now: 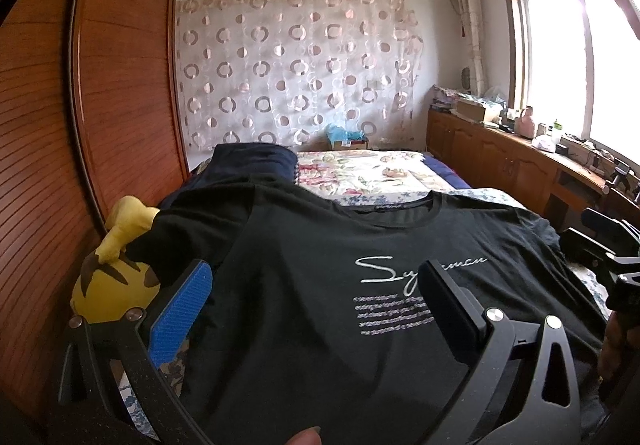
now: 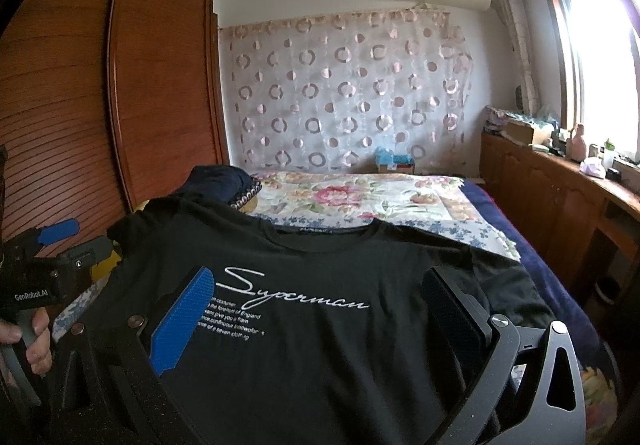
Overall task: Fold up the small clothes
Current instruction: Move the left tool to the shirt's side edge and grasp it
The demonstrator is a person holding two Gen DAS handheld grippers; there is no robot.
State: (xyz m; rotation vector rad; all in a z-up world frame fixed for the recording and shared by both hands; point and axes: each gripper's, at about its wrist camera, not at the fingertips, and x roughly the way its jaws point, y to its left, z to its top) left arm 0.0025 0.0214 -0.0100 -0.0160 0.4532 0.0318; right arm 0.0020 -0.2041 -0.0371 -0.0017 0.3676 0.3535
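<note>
A black T-shirt (image 1: pixel 320 277) with white script lettering lies spread flat, front up, on the bed, collar pointing away from me. In the right wrist view the same T-shirt (image 2: pixel 320 285) fills the near half. My left gripper (image 1: pixel 316 285) hovers open over its left half, with nothing between the blue pad and the black pad. My right gripper (image 2: pixel 320 293) hangs open over the right half, jaws wide apart, holding nothing. The left gripper's body (image 2: pixel 44 265) shows at the left edge of the right wrist view, held by a hand (image 2: pixel 36 341).
A yellow plush toy (image 1: pixel 116 273) sits at the shirt's left sleeve beside the wooden wardrobe (image 1: pixel 80 125). A dark folded garment (image 1: pixel 248 161) lies beyond the shirt on the floral bedspread (image 1: pixel 380 169). A cluttered wooden cabinet (image 1: pixel 520 157) runs along the right under the window.
</note>
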